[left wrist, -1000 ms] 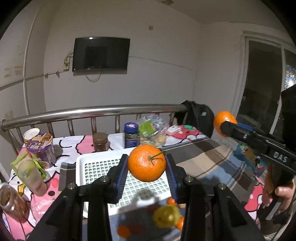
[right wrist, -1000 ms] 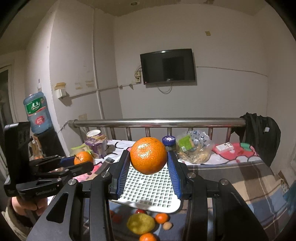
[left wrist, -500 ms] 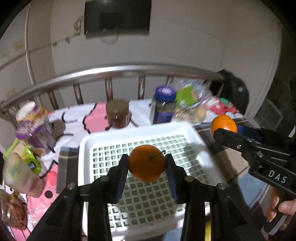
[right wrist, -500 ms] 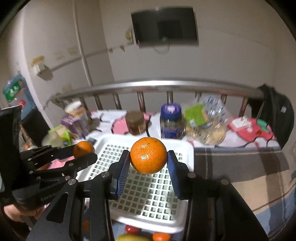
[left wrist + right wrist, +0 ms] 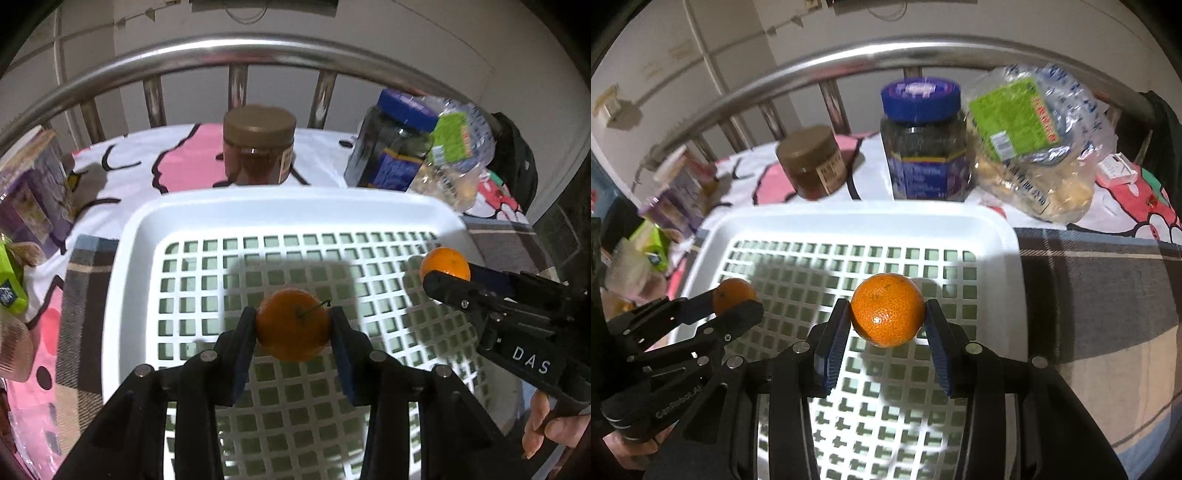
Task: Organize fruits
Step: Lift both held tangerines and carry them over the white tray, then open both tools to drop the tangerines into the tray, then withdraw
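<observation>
My left gripper [image 5: 293, 325] is shut on an orange with a short stem [image 5: 291, 328] and holds it over the middle of the white lattice basket [image 5: 147, 229]. My right gripper [image 5: 886, 321] is shut on a second orange [image 5: 888, 308] over the same basket [image 5: 1004, 236]. In the left wrist view the right gripper's orange [image 5: 445, 263] shows at the right. In the right wrist view the left gripper's orange [image 5: 733, 293] shows at the left. The basket holds no fruit.
Behind the basket stand a brown-lidded jar [image 5: 258, 144], a blue-lidded jar [image 5: 923, 136] and a clear snack bag [image 5: 1034, 147]. A steel bed rail [image 5: 221, 51] runs across the back. Cartons and packets [image 5: 29, 192] crowd the left side.
Both grippers moved forward and down with their oranges, from in front of the basket to low over its lattice floor. The loose fruits in front of the basket have left view.
</observation>
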The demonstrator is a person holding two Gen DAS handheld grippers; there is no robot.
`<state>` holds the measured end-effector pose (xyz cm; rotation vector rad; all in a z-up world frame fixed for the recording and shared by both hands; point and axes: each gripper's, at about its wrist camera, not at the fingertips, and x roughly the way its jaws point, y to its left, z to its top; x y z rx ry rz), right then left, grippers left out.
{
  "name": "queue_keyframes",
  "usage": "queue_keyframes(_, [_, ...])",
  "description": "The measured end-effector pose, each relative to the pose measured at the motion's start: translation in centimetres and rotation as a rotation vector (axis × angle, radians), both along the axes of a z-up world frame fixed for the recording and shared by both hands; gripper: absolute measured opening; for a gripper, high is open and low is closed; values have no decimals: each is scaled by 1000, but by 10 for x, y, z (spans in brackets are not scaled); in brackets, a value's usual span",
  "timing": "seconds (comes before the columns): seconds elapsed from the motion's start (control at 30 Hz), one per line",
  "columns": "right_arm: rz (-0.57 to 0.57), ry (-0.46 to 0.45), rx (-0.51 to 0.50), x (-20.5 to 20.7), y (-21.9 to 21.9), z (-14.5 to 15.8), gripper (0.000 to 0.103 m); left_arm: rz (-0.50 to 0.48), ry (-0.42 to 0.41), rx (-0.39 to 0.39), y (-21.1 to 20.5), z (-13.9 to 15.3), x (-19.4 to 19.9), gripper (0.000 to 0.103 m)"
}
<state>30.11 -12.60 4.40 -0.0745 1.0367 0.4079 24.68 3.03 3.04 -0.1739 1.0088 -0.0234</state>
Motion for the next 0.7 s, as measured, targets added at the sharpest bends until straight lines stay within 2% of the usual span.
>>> queue_keyframes(0.2, [-1,20,-18,6,4,-17,40,-15,-7,66,-7,-8,0,43])
queue_keyframes(0.23, [-6,22,-13,7,4,-18,40,-19,-8,64,-7,-8,0,53])
queue_keyframes(0.27, [-13,27,-9,7,2,-19,45,-19,-6,54,-6,-8,1,70])
queue_keyframes(0.3, [-16,33,-6,7,1,-20,52,-12,-11,52,-5,-6,-1,73])
queue_keyframes(0.33, [-25,32,-3,7,-2,-18,63,-7,-33,52,-2,-1,-4,77])
queue_keyframes(0.37, [-31,24,0,5,-5,-15,68,-3,-58,48,1,4,-7,83])
queue_keyframes(0.47, [-46,-23,71,-5,-20,6,78,30,-145,22,12,28,-23,92])
queue_keyframes(0.6, [-44,-132,175,-37,-43,50,82,66,-270,0,22,66,-53,99])
queue_keyframes(0.7, [-39,-235,231,-68,-56,78,91,88,-393,-40,27,94,-86,103])
